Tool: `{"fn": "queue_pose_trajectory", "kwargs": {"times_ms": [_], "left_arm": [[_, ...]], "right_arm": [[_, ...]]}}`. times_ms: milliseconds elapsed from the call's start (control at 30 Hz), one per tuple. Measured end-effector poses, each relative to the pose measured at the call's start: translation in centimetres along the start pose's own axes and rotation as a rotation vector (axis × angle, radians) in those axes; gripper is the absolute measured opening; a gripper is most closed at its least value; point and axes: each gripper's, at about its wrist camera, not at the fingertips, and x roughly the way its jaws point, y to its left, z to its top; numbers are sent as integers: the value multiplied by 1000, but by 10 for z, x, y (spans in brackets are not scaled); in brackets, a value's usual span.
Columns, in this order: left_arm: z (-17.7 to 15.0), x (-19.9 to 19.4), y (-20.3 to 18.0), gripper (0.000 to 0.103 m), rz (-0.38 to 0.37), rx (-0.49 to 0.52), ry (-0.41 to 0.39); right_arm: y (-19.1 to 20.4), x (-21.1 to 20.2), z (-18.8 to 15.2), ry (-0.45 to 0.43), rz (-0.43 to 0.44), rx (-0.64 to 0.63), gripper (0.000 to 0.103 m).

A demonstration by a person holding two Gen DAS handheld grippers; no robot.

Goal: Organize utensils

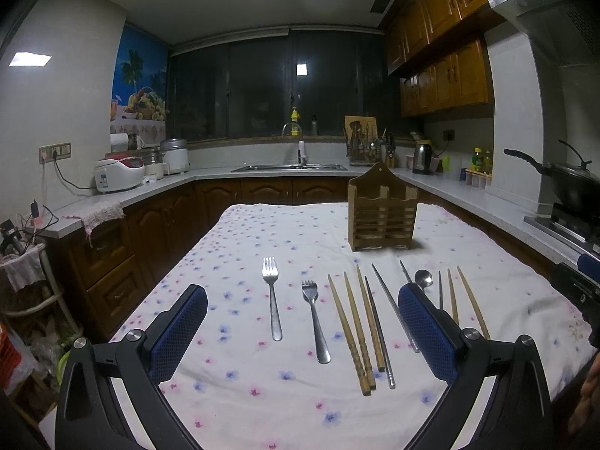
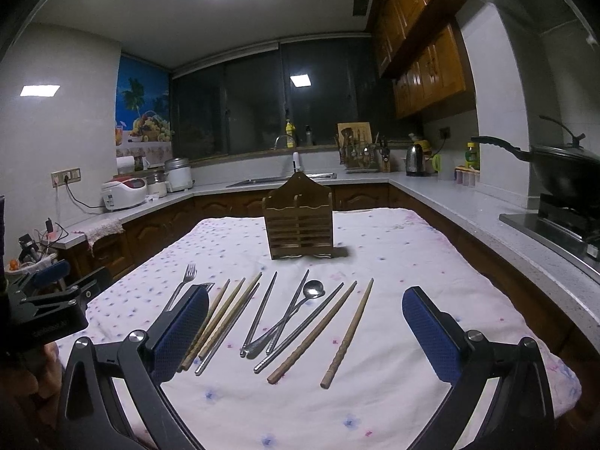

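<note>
1. Fingers [image 1: 423, 333] of the left gripper [image 1: 302, 332] are spread wide and empty above the desk [image 1: 240, 247]; the right gripper [image 2: 305, 332] is likewise wide apart, holding nothing.
2. Utensils lie in a row on the flowered cloth: two forks [image 1: 272, 296], wooden chopsticks [image 2: 347, 332], metal chopsticks [image 2: 296, 332] and a spoon [image 2: 300, 307], all in front of the wooden holder [image 2: 300, 221].
3. Everything looks light and stiff. The metal pieces are probably slick and lie flat, so pinch mid-handle, across the narrow width.
4. Wooden chopsticks should grip better at their ridged ends; neighbours touch, so one may drag another.
</note>
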Motion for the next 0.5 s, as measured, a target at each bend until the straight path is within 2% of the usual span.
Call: {"fn": "queue_pose_trajectory", "kwargs": {"times_ms": [500], "left_arm": [[1, 0, 1, 102, -9, 2, -2]], "right_arm": [[1, 0, 0, 3, 19, -1, 103]]}}
